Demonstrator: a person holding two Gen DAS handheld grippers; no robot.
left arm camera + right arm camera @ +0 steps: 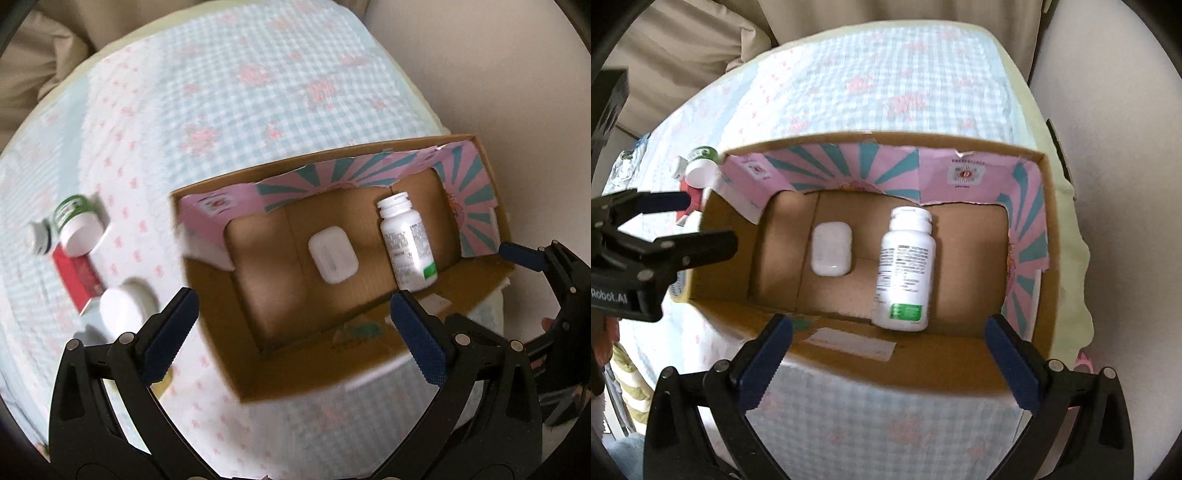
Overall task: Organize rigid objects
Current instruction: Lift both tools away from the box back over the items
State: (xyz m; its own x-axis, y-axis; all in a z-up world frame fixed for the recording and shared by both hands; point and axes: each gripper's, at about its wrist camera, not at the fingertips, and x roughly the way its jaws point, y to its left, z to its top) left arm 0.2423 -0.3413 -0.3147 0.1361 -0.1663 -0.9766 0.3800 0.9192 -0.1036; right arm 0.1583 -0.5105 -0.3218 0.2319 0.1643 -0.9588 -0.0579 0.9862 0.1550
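An open cardboard box (218, 332) (1049, 206) with pink and teal flaps stands on the checked cloth. Inside lie a white earbud case (333, 254) (832, 249) and a white pill bottle (407, 243) (905, 269) on its side. My left gripper (291, 332) is open and empty, above the box's near left side. My right gripper (888, 354) is open and empty over the box's near wall. Left of the box lie a green-labelled jar (75, 225) (701, 166), a red box (75, 277) and a white round lid (123, 310).
The cloth-covered table (258, 92) stretches beyond the box; its right edge runs close to the box. A small dark bottle (38, 236) lies by the green jar. The left gripper's body (646, 251) shows at the left in the right wrist view.
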